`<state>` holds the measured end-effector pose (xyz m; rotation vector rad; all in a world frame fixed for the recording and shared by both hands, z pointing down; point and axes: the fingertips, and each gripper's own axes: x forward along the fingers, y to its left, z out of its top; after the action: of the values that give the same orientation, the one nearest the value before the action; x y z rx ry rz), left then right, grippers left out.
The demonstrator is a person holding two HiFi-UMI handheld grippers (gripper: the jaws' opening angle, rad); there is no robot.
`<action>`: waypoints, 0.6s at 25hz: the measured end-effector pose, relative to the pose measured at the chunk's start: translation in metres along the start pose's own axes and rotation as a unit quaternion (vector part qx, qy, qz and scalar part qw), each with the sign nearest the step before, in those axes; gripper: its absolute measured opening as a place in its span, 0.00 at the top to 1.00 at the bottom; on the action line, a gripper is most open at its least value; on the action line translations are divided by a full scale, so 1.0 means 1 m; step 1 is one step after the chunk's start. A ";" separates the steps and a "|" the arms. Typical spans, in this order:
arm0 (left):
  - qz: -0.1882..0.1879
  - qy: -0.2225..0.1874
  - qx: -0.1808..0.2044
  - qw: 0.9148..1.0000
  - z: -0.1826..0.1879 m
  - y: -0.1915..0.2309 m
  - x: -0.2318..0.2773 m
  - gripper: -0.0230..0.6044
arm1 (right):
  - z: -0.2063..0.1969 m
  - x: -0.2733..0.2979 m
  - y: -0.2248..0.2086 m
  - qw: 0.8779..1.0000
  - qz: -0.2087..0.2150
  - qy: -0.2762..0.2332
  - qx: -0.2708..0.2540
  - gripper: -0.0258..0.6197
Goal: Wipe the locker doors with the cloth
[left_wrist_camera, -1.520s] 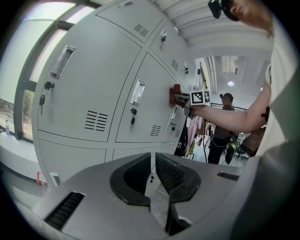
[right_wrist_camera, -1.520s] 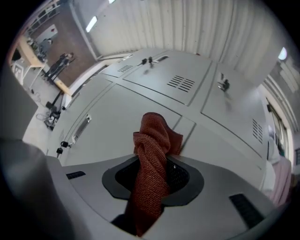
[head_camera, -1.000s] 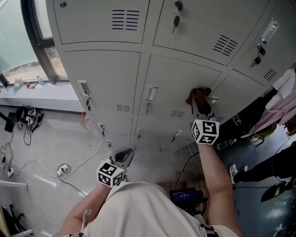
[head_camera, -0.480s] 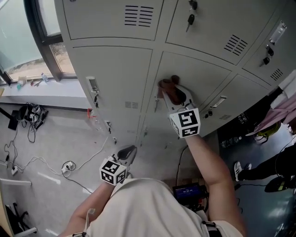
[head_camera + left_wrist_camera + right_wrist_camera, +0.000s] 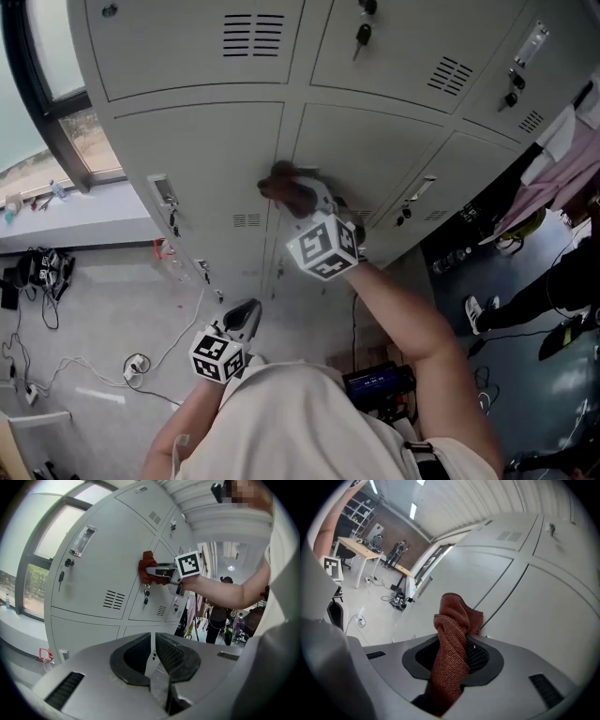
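the lockers [image 5: 197, 150] fill the wall ahead. the cloth [image 5: 281, 186] is pressed on the middle row, at the seam where one door's left edge carries a handle [image 5: 309, 172]. the right gripper [image 5: 300, 197] has its jaws clamped on the cloth, with a bunched fold standing out ahead of them. the likely trouble is that the fold catches on that handle and drags out of the grip, or flattens so the bare jaws scrape the paint. the left gripper [image 5: 247, 317] hangs low by the person's body, jaws close together on nothing, well apart from the doors.

around are the floor [image 5: 94, 319] with cables [image 5: 42, 267], and clothes [image 5: 562, 169] hung at the right. in the way of wider strokes are another handle [image 5: 161, 190], vents [image 5: 247, 220], and keys [image 5: 361, 37] hanging in the upper locks, easy to knock.
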<state>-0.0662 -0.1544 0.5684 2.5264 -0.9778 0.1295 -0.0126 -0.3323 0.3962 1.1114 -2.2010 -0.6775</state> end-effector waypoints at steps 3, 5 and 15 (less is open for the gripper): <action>-0.011 0.007 0.005 1.000 0.000 0.004 -0.001 0.91 | -0.018 -0.003 0.000 1.000 0.001 0.023 0.003 0.78; -0.015 0.013 0.008 1.000 -0.001 0.006 0.001 0.91 | -0.035 -0.017 -0.015 0.999 -0.026 0.035 -0.005 0.78; -0.043 0.021 0.028 0.998 0.010 -0.024 0.039 0.91 | -0.151 -0.103 -0.109 0.986 -0.109 0.058 0.109 0.78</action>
<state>-0.0223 -0.1671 0.5595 2.6023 -0.8582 0.1848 0.2003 -0.3310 0.4035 1.4803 -2.1100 -0.4535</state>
